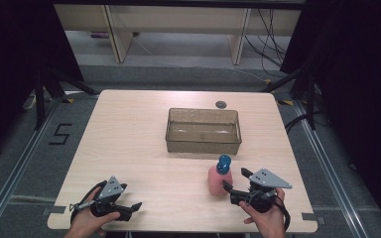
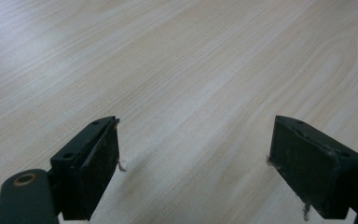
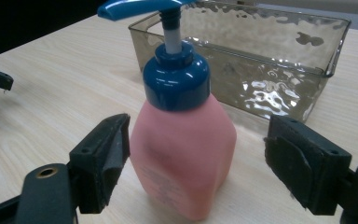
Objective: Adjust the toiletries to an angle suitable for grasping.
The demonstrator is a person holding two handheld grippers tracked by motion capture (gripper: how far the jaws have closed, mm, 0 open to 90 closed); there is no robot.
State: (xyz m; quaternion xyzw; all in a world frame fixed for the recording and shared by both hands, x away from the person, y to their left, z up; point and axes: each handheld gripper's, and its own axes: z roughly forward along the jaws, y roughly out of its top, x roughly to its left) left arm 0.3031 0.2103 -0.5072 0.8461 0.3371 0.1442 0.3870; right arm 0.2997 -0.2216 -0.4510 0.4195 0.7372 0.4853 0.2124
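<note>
A light wood-grain table (image 1: 129, 148) fills the middle of the scene. A clear, smoky-tinted tub (image 1: 203, 131) with dimpled walls sits on it right of centre, toward the far edge, upright and open at the top. Just beyond the tub, near the far edge, a small dark round disc (image 1: 221, 104) is set in the tabletop. On the grey floor (image 1: 34, 163) left of the table, black tape forms a "5" (image 1: 59, 134). Farther back stand pale cabinet legs (image 1: 116, 34), with loose cables (image 1: 270, 44) trailing on the floor at the far right. Black curtains (image 1: 10, 59) hang on both sides.
</note>
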